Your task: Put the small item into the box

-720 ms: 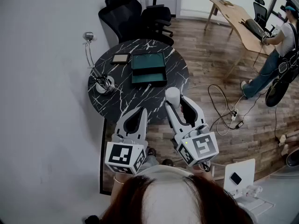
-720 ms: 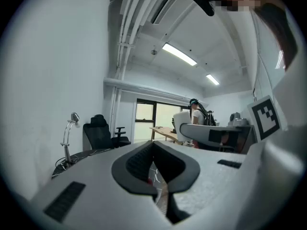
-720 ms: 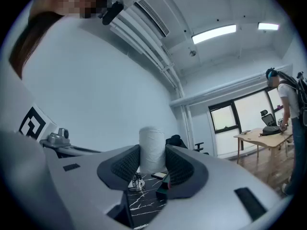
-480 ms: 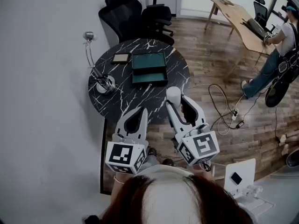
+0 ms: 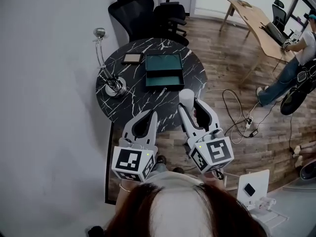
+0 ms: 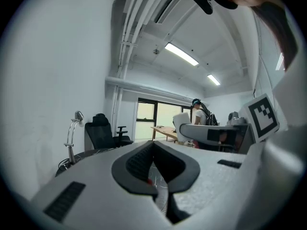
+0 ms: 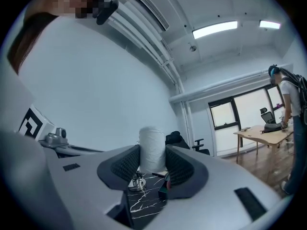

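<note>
A gooseneck lamp (image 5: 116, 87) is standing at the left edge of the round black marble table (image 5: 143, 100), its cord coiling round the base. The left gripper (image 5: 149, 116) is hovering off the table's near edge with its jaws pressing together and nothing showing between them; its own view (image 6: 153, 145) is showing the pads meeting at the tip. A small dark tray (image 5: 131, 59) is lying toward the far edge, just beside the green box (image 5: 164, 70), which is lying open in two halves past the table's middle. Black office chairs (image 5: 148, 9) are crowding behind the far edge. The right gripper (image 5: 190, 105) is clamping the white cylinder (image 5: 186, 98) upright between its pads, seen over the table's near right edge, apart from the box; nothing is lying on the marble between them. Its own view (image 7: 152, 166) is showing the cylinder (image 7: 152, 147) filling the gap. Further right, cables (image 5: 237, 117) are trailing over the wooden floor, and a person (image 5: 291, 68) is leaning at a wooden desk (image 5: 256, 26).
</note>
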`<act>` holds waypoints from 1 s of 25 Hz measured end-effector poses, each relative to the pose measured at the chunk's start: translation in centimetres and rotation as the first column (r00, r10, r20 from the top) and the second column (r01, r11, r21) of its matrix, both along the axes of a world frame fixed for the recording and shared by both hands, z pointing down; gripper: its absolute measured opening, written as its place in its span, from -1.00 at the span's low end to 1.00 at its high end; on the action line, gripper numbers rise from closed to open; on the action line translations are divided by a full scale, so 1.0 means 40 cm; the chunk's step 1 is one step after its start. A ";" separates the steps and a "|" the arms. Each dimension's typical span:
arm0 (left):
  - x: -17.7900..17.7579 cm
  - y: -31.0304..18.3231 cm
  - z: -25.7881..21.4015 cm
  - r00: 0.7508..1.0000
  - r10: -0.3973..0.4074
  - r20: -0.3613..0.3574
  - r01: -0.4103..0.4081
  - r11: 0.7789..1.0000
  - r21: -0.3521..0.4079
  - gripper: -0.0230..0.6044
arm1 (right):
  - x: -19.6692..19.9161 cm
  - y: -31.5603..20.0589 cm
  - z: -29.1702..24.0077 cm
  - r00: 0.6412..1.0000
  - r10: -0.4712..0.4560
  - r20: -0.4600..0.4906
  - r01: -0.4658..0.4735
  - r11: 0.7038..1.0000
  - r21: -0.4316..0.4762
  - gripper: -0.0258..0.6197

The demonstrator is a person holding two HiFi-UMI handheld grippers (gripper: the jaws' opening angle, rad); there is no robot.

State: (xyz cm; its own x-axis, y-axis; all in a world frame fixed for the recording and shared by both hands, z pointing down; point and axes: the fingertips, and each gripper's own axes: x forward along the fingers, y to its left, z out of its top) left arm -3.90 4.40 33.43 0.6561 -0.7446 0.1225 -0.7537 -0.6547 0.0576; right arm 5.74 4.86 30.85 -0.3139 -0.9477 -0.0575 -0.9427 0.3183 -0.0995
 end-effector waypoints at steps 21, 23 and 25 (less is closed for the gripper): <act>-0.111 -0.115 -0.017 0.996 0.080 -0.028 -0.080 0.997 0.000 -0.90 | -0.124 -0.113 -0.022 0.993 0.075 -0.090 -0.076 0.997 -0.009 -0.35; -0.115 -0.118 -0.014 0.996 0.086 -0.033 -0.086 0.996 -0.005 -0.90 | -0.129 -0.118 -0.018 0.992 0.082 -0.097 -0.084 0.996 -0.016 -0.35; -0.117 -0.124 -0.009 0.995 0.091 -0.033 -0.092 0.996 -0.011 -0.90 | -0.133 -0.124 -0.014 0.991 0.085 -0.105 -0.088 0.996 -0.018 -0.35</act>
State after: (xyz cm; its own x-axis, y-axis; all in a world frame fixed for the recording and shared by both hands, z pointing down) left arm -8.58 -0.54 33.08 0.7253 -0.6797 0.1092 -0.6882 -0.7199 0.0900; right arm 0.42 -0.11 30.30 -0.2340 -0.9722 -0.0069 -0.9722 0.2340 -0.0057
